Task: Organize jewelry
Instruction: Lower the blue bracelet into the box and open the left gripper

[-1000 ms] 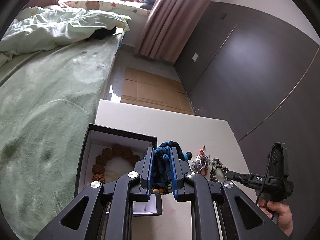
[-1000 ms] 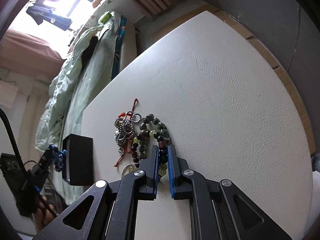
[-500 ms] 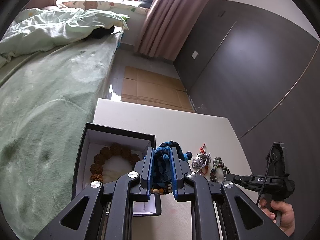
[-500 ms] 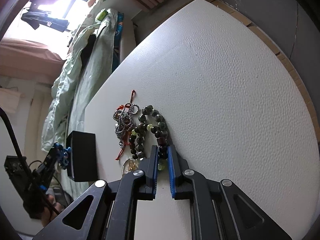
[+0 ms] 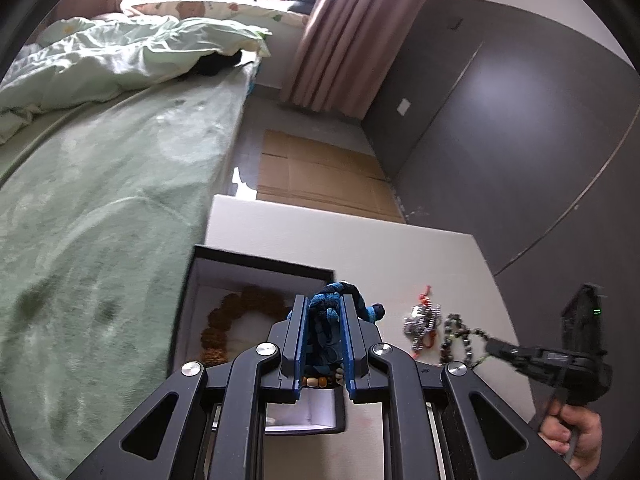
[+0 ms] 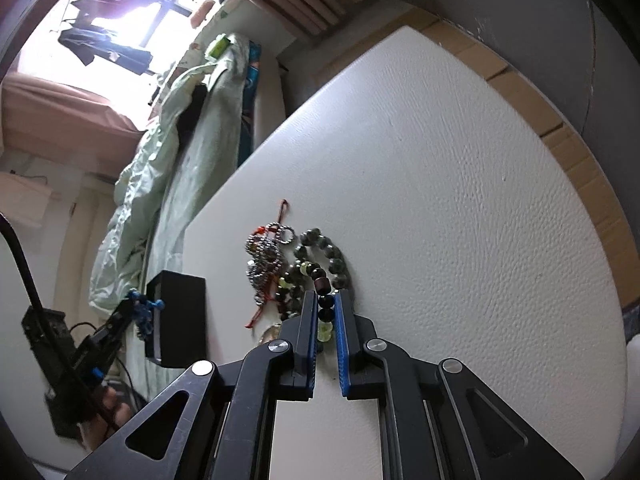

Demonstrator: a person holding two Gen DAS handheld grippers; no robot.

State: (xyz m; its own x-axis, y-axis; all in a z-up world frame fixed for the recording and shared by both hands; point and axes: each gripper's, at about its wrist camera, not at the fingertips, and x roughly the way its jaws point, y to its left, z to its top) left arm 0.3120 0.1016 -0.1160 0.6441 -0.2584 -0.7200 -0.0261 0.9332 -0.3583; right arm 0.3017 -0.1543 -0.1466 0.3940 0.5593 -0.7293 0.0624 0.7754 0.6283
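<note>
Left wrist view: close, angled down over the desk (image 5: 400, 248) toward the bed (image 5: 100, 200). Right wrist view: close, down across the same desk; each shows the other claw.

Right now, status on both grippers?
Left gripper shut on blue braided bracelet, over open box. Right gripper shut on dark bead bracelet. Nothing obstructing.

left claw (image 5: 323, 334): clamps blue braided bracelet (image 5: 334, 300) (beads below); over open black box (image 5: 256, 266)

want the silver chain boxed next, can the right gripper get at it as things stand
Probably not yet: the right gripper is shut on the dark bead bracelet, so its jaws are occupied. The silver chain lies uncovered right beside it.
</note>
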